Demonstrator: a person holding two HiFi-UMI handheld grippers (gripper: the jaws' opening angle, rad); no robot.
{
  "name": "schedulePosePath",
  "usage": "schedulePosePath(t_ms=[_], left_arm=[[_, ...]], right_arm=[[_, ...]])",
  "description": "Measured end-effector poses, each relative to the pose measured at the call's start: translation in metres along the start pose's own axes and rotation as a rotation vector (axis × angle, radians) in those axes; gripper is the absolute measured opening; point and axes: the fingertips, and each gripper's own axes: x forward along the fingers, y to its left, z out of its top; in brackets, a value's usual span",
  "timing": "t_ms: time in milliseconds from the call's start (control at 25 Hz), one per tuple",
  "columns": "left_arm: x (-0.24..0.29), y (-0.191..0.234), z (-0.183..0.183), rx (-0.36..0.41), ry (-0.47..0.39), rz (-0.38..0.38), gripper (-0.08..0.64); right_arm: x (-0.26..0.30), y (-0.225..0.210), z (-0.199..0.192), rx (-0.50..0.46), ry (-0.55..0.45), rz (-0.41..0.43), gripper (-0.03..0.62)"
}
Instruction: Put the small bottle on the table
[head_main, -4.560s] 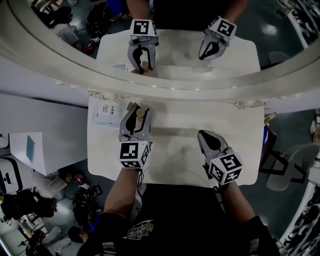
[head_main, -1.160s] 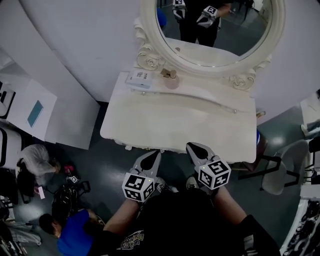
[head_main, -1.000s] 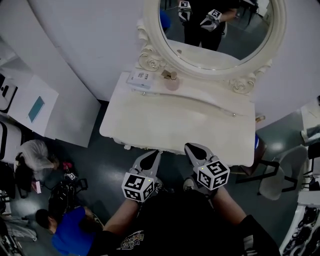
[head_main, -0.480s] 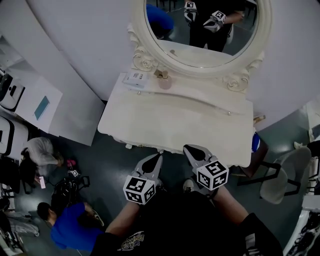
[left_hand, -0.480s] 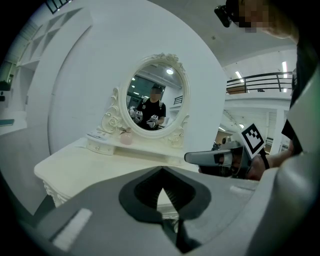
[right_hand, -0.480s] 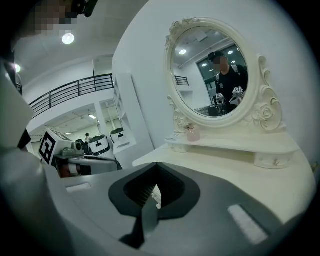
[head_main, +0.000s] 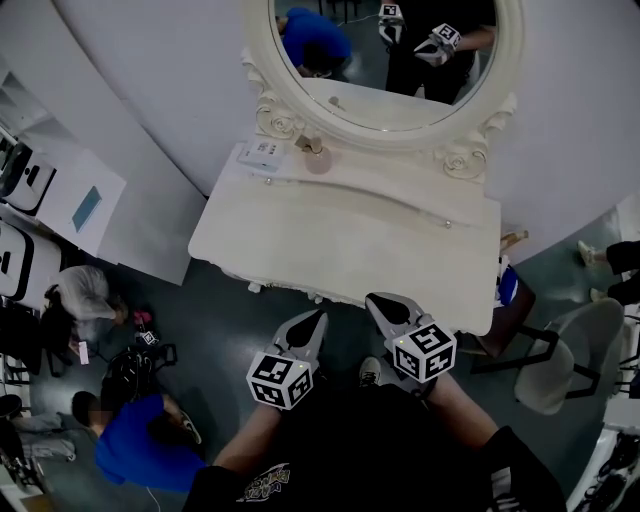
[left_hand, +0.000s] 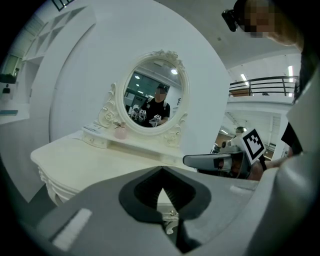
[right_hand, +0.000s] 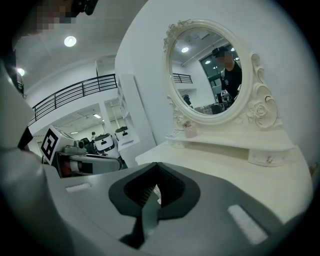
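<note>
Presently: small pink round-bodied bottle (head_main: 318, 160), upright on the far-left ledge of the cream dressing table (head_main: 340, 240), beside a white box (head_main: 258, 155). Left gripper (head_main: 316, 320) and right gripper (head_main: 379, 301): jaws closed, empty, well off the near edge. The bottle lies far-left of both, the left gripper nearer.

Open lab hall: vanity table (head_main: 340, 235), office chair (head_main: 562, 352), railed mezzanine (right_hand: 75, 95).

I am finding no legible text. White box (head_main: 259, 155) on the table (head_main: 330, 240), back left, is showing dark print, too small to resolve. Shirt (head_main: 265, 478) is carrying lettering, blurred. Cubes on left gripper (head_main: 321, 317) and right gripper (head_main: 371, 298) are showing only black-and-white square patterns
</note>
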Motion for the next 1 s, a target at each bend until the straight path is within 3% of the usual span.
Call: schedulePosePath(t_ms=[1000], left_arm=[[0.0,-0.054,-0.04,-0.025,0.0,0.068,0.0]], right_arm=[[-0.042,-0.018,-0.034,-0.015,0.037,0.07,0.028]])
